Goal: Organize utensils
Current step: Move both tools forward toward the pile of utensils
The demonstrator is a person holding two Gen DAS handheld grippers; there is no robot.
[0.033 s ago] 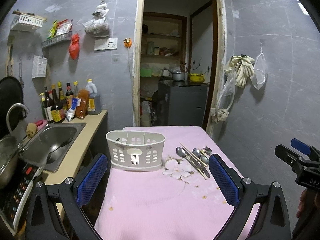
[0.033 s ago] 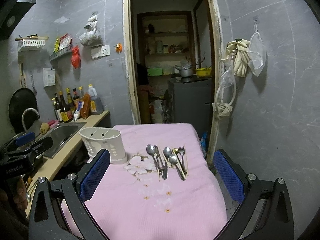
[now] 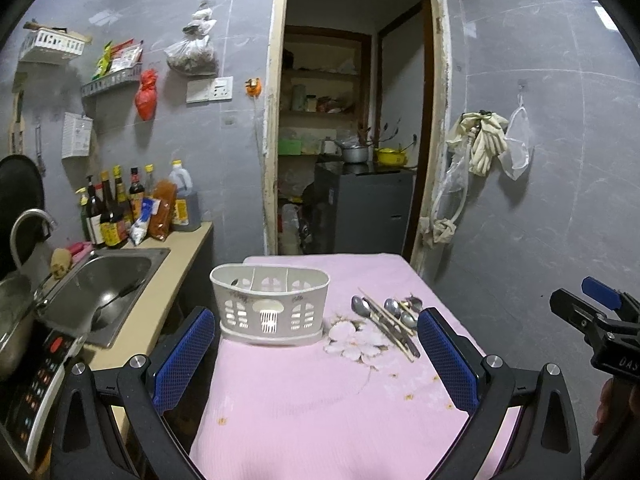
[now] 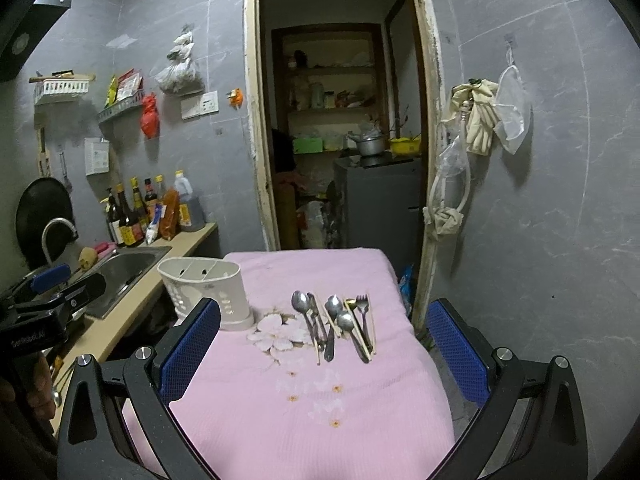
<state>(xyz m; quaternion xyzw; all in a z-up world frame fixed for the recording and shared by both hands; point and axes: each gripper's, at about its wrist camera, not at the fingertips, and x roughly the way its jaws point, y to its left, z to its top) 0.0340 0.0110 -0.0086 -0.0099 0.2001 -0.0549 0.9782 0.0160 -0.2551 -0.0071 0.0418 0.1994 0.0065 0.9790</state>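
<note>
Shiny metal spoons and a fork lie with thin chopsticks in a small pile on the pink surface, just right of the white holder. Their long sides run from near to far. The right tongs are spread wide with nothing in them, and the pile sits straight ahead of them. The left tongs are spread wide too, but face the holder more, so the right hand looks nearer.

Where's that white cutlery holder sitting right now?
The white cutlery holder stands upright on the pink tablecloth, on its sink-side edge, left of the pile of spoons and chopsticks.
</note>
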